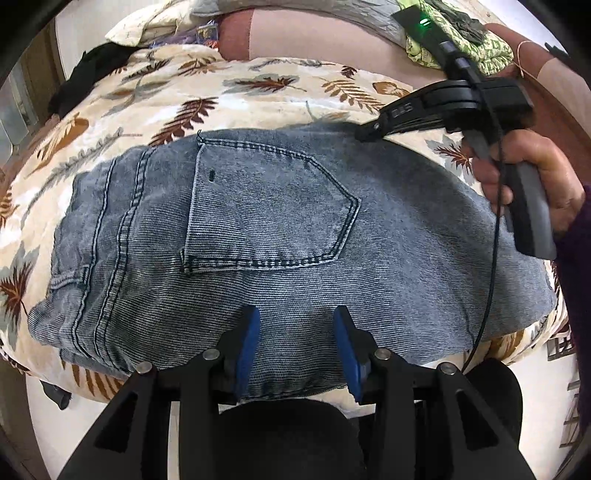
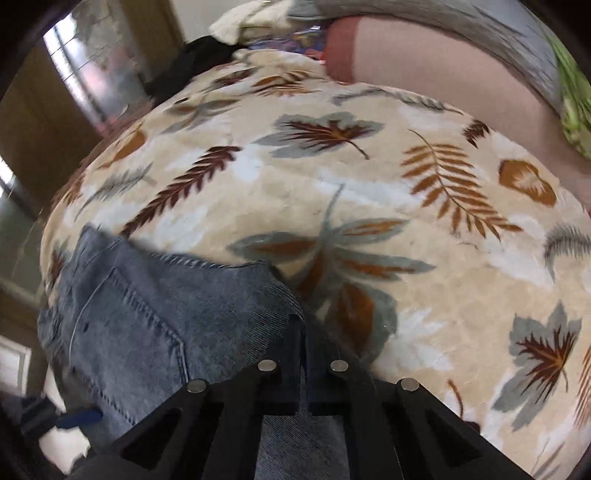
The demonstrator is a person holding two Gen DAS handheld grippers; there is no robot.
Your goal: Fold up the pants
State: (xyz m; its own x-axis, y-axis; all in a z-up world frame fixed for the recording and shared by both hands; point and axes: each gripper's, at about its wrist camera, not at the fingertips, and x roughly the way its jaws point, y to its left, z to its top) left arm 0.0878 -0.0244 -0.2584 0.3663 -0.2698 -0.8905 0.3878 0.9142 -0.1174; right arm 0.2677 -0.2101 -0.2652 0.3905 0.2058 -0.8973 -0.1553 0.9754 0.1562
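Light blue jeans (image 1: 280, 229) lie folded on a leaf-patterned blanket (image 1: 229, 96), back pocket up. My left gripper (image 1: 298, 332) stands over the near edge of the jeans. Its blue pads (image 1: 248, 343) are apart, and flat denim shows between them with no bunching. My right gripper (image 1: 366, 133), held by a hand (image 1: 532, 177), sits at the far right edge of the jeans. In the right wrist view its fingers (image 2: 291, 343) are pressed together on the denim edge, so the right gripper (image 2: 303, 321) is shut on the jeans (image 2: 147, 317).
A pink pillow or bolster (image 1: 317, 33) and a green patterned cloth (image 1: 476, 40) lie at the back of the bed. A dark garment (image 1: 92, 74) sits at the back left. Bare blanket (image 2: 369, 177) stretches beyond the jeans. A black cable (image 1: 496, 236) hangs from the right gripper.
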